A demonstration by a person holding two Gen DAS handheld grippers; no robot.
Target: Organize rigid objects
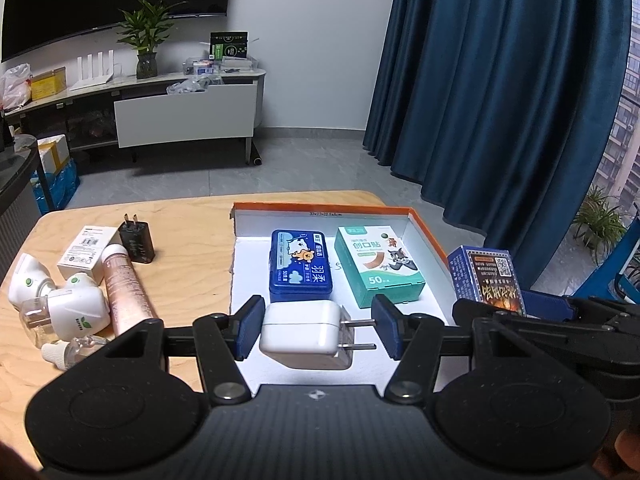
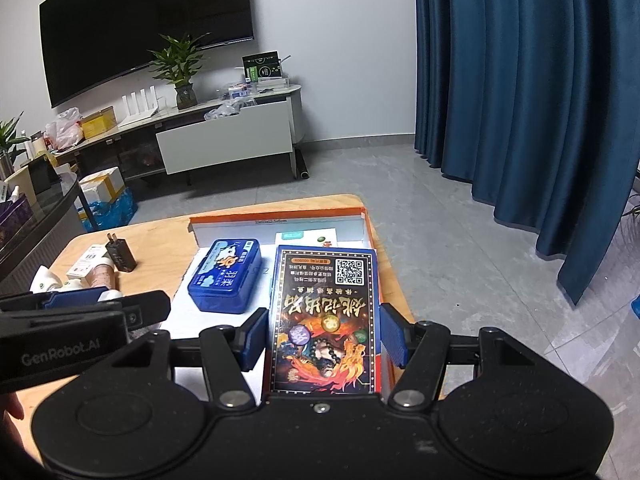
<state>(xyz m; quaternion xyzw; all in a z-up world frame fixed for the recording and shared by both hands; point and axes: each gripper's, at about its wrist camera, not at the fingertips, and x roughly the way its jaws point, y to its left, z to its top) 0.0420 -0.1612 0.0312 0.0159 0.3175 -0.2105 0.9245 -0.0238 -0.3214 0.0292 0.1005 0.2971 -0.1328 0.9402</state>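
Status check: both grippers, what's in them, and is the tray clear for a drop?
Left gripper shut on white charger, over tray. Right gripper shut on dark card box. Blue tin and plaster box fill tray's far half.

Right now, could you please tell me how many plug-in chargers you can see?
2. A white charger is gripped by the left gripper over the orange-edged tray; a black charger stands on the wooden table, left of the tray. Others may be hidden.

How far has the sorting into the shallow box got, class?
Done: blue tin and plaster box lie in the tray. In hand: left gripper holds a white charger; right gripper holds a dark card box. Left: black charger, tube, bottles, small carton.
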